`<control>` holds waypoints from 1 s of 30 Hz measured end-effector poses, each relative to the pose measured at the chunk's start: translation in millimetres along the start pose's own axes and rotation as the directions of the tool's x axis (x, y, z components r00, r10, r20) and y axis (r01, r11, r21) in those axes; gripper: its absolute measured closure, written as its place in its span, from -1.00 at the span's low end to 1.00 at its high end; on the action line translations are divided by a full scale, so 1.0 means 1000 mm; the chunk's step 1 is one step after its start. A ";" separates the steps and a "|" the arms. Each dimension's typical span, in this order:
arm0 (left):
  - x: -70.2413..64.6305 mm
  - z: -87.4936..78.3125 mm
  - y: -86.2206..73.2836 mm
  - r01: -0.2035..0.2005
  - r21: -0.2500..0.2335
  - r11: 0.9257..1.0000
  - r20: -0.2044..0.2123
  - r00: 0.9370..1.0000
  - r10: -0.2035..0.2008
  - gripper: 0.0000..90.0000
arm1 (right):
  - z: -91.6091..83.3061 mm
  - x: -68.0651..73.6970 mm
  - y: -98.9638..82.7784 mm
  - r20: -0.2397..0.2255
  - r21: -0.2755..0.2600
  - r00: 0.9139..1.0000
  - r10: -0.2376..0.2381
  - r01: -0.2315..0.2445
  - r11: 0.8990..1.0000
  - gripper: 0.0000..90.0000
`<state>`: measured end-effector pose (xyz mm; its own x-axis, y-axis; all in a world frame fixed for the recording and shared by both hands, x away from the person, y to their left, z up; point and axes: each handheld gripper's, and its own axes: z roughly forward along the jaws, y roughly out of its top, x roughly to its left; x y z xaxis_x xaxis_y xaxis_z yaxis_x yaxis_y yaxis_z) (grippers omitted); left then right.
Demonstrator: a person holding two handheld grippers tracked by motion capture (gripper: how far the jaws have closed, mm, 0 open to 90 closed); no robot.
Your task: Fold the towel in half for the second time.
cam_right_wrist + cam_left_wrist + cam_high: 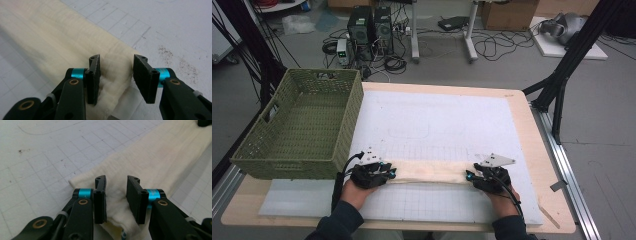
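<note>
In the high view, a long folded cream cloth (pixel 429 171) is seen lying across the near part of the table (pixel 532 145), on a white gridded mat (pixel 437 125). The left tool (pixel 388 172) is placed at its left end, the right tool (pixel 470 175) at its right end. A green basket (pixel 299 125) stands at the far left.

In the left gripper view, the cloth end (pixel 116 202) is bunched between the partly closed jaws of the left tool (pixel 116 200); a firm grip cannot be told.

In the right gripper view, the cloth (pixel 115 75) lies between the jaws of the right tool (pixel 116 78); the right jaw is seen apart from it.
</note>
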<state>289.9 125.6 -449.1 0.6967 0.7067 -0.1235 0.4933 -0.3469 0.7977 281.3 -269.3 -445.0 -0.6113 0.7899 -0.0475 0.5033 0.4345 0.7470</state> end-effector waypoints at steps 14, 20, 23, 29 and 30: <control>0.026 -0.016 0.011 0.135 -0.131 0.982 -0.027 0.990 -0.140 0.04 | -0.020 -0.022 0.015 -0.025 -0.194 0.993 0.114 -0.117 0.974 -0.03; 0.025 0.000 0.002 0.151 -0.002 0.988 -0.012 0.988 -0.151 0.09 | 0.005 -0.014 0.010 -0.037 -0.067 0.996 0.080 -0.082 0.994 0.01; 0.023 0.000 0.001 0.140 -0.007 0.990 -0.027 0.990 -0.140 0.16 | 0.012 -0.012 0.004 -0.052 -0.020 0.996 0.066 -0.067 0.998 0.12; 0.019 -0.002 0.001 0.099 0.004 0.995 -0.028 0.995 -0.099 0.83 | 0.011 -0.014 0.001 -0.134 -0.024 0.984 0.115 -0.120 0.993 0.73; 0.017 -0.002 0.003 0.092 -0.002 0.996 -0.049 0.995 -0.092 0.86 | 0.010 -0.013 0.001 -0.128 -0.027 0.987 0.100 -0.105 0.994 0.79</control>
<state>302.6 138.0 -448.0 0.6223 0.7647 -0.1671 0.5542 -0.2797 0.7840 296.0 -274.5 -449.9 -0.6311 0.7674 0.1133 0.5480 0.3377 0.7653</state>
